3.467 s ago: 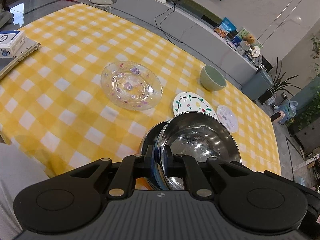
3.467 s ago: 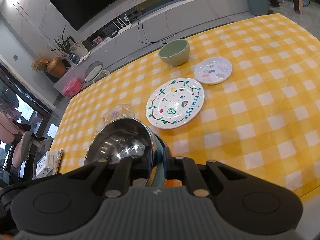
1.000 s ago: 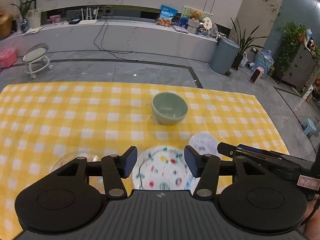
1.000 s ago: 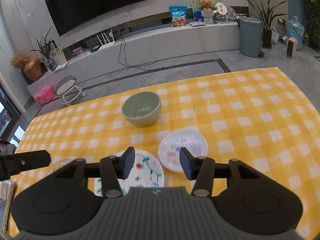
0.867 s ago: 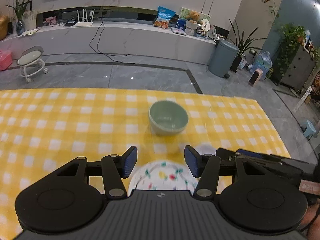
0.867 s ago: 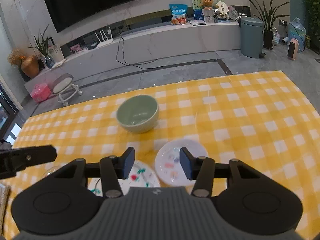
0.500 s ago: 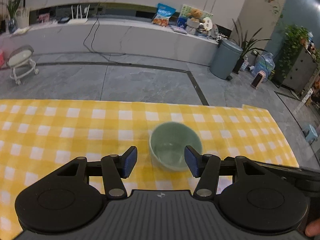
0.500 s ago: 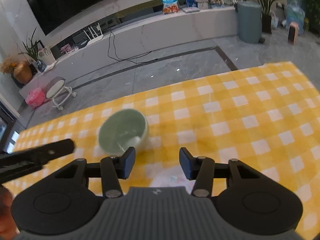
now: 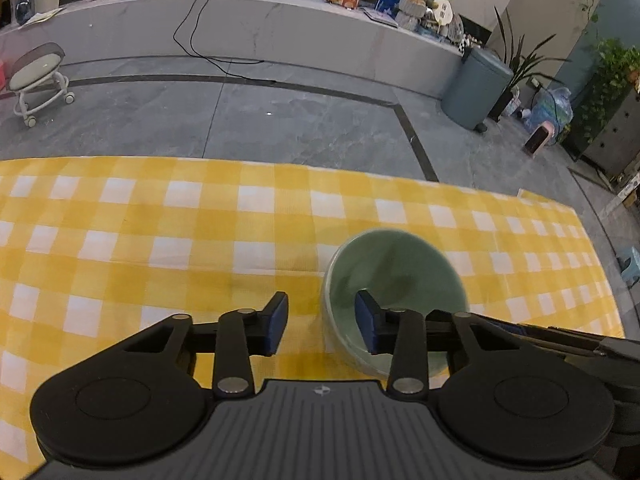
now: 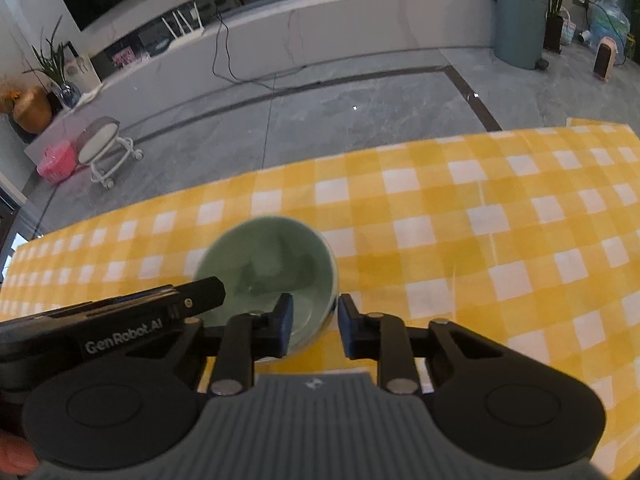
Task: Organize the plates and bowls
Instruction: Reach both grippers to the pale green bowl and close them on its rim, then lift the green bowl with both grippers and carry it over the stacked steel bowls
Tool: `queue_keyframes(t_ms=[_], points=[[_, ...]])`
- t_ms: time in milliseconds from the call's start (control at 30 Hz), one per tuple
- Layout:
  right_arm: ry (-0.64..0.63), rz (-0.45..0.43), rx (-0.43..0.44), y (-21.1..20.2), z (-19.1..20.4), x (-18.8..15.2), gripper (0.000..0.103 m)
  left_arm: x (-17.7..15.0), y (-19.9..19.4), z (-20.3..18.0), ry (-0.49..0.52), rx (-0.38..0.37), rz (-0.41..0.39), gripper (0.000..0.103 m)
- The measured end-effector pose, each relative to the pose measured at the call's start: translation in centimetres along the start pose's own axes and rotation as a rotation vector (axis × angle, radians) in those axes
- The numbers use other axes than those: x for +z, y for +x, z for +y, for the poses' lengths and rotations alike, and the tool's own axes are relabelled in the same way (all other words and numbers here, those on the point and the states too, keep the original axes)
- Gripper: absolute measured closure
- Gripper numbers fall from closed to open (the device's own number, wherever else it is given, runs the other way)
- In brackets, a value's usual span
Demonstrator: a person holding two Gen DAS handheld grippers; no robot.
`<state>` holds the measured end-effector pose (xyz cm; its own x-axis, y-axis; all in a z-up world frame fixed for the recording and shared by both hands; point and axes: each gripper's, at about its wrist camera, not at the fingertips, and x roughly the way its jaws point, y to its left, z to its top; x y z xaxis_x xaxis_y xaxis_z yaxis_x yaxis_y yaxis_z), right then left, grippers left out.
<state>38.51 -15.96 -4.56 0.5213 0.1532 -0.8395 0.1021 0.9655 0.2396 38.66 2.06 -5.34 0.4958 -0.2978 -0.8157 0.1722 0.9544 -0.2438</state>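
A pale green bowl (image 9: pixel 400 268) stands on the yellow checked tablecloth (image 9: pixel 160 240) near the table's far edge. My left gripper (image 9: pixel 321 328) straddles the bowl's left rim, one finger inside and one outside; its jaws are closing and a gap still shows at the pads. In the right wrist view the same bowl (image 10: pixel 264 256) has its right rim between the fingers of my right gripper (image 10: pixel 315 328), whose jaws are also closing, not visibly pressing. The other gripper's black finger (image 10: pixel 120 320) reaches the bowl from the left.
The table's far edge (image 9: pixel 280 162) runs just beyond the bowl, with grey floor behind it. A wheeled stool (image 10: pixel 106 148), a pink box (image 10: pixel 56 166) and a grey bin (image 9: pixel 476 88) stand on the floor. The plates are out of view.
Both grippers moved forward and down to the green bowl, and the plates slid out of view. Both pairs of jaws have narrowed around the bowl's rim. The steel bowl held earlier is gone.
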Motion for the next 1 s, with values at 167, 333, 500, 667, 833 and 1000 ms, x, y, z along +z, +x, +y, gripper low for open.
queue_keyframes(t_ms=[167,333,500,667,833,1000], points=[[0.007,0.014,-0.012,1.2,0.0,-0.1,0.083,0.1,0.8,0.1,-0.010,-0.003,0.017,0.070],[0.019,0.024,-0.008,1.7,-0.3,-0.2,0.087,0.0,1.4,-0.2,-0.009,-0.014,0.027,0.081],[0.026,0.018,-0.003,1.9,-0.5,-0.1,0.089,-0.1,1.4,-0.6,0.000,-0.001,0.019,0.088],[0.068,0.029,0.007,1.8,-1.0,0.0,0.092,-0.3,1.1,-0.8,-0.002,0.020,0.024,0.093],[0.059,0.020,0.018,0.7,-0.6,-0.4,0.094,-0.6,-0.3,-0.5,-0.021,0.009,0.021,0.095],[0.043,0.001,0.026,-1.4,-0.2,-0.7,0.095,-1.0,-2.9,-0.8,-0.023,0.010,0.008,0.095]])
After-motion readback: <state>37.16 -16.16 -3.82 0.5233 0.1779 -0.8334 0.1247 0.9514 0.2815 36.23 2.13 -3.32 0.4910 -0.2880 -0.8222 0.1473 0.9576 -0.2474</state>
